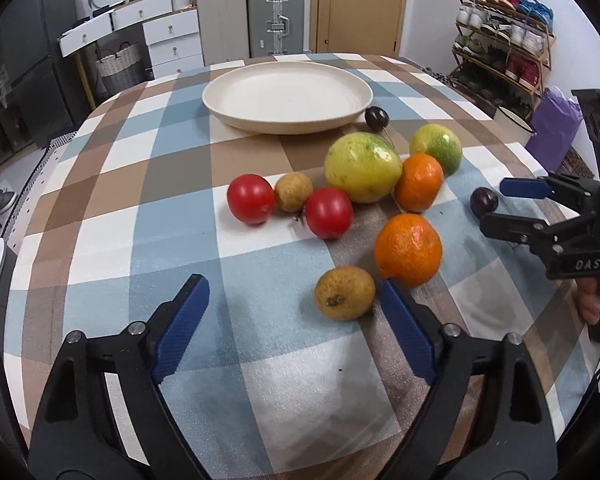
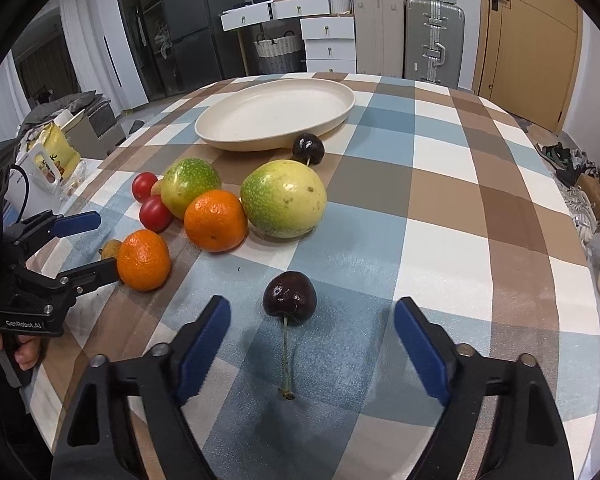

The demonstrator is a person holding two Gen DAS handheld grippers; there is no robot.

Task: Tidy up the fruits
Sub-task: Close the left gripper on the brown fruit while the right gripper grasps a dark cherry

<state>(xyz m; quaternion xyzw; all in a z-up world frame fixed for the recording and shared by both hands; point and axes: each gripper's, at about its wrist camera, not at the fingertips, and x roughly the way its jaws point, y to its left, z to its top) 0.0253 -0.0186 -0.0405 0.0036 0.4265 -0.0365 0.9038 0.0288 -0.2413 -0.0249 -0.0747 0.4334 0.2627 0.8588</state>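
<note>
A: Where the checked blue, brown and white cloth covers the round surface, what is seen of the fruit?

B: A loose cluster is seen near the middle, all of it on the cloth. Two red round tomatoes are set on the left of it, with a small tan russet fruit between them. A large yellow-green round fruit is placed behind, and a smaller green-yellow citrus lies to its right. Two orange mandarins are found in front of these.

A: And the wide cream shallow plate?

B: It is set at the far side of the surface, and nothing is held in it. A dark round cherry is lodged against its near rim.

A: How is the left gripper held?

B: Its jaws are spread wide and nothing is gripped. A second tan russet fruit is seen just inside the right blue pad, beside the nearer mandarin; whether the pad touches it cannot be told.

A: And the right gripper?

B: Its jaws are likewise parted, empty. A dark glossy cherry with a long green stem is framed between the blue pads, apart from both, with the stem pointed back toward the camera. It is kept well apart from the cluster, on a blue square of the cloth.
</note>
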